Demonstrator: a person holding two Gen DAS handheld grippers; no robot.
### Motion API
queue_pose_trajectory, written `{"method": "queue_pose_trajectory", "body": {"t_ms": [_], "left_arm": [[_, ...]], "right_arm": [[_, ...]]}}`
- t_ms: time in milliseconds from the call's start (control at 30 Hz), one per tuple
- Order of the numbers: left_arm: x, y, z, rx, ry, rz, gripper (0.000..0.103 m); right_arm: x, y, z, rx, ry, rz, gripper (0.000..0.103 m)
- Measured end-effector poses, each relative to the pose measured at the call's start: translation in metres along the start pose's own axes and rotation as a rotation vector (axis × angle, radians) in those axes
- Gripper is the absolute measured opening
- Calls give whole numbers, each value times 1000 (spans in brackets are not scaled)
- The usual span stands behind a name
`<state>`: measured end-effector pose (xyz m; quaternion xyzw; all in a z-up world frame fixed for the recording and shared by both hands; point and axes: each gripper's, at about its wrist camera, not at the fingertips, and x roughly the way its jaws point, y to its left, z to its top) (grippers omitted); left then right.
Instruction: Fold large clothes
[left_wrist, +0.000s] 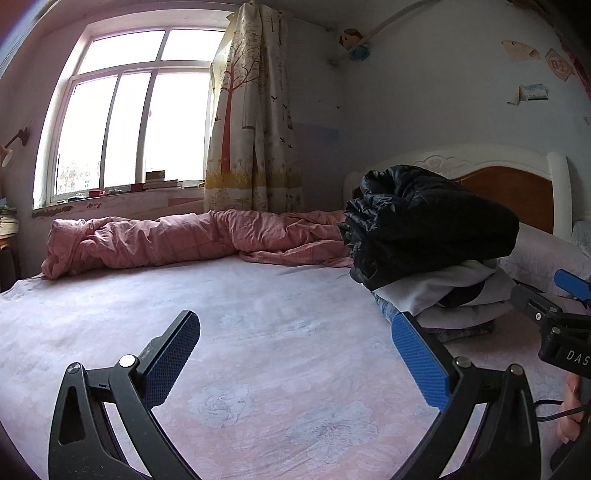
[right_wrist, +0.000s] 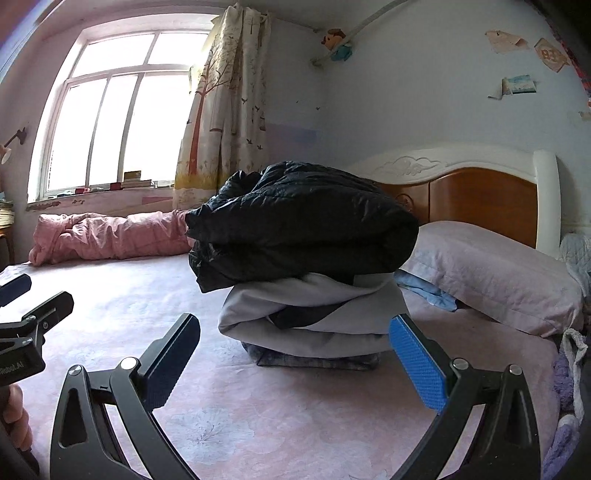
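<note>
Grippers, two, gape empty before one black jacket (right_wrist: 299, 225).

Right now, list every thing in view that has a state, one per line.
left gripper: open, empty
right gripper: open, empty
black jacket: folded, top of the stack
grey garment: folded, under the jacket
denim piece: folded, at the bottom
pink quilt: bunched along the far side
curtain: drawn aside
</note>
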<state>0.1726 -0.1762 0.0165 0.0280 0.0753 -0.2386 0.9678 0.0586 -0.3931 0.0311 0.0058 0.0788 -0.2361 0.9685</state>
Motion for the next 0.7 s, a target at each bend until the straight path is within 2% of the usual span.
{"method": "queue_pose_trajectory", "body": {"t_ms": [267,700], "left_arm": [[-1,-8,0,32,-3,-9,103],[3,-10,-1,38,14,-4,103]], "right_arm": [[5,3,-2,-7,37,-7,103],[7,7,-2,-25,38,-11,103]]}}
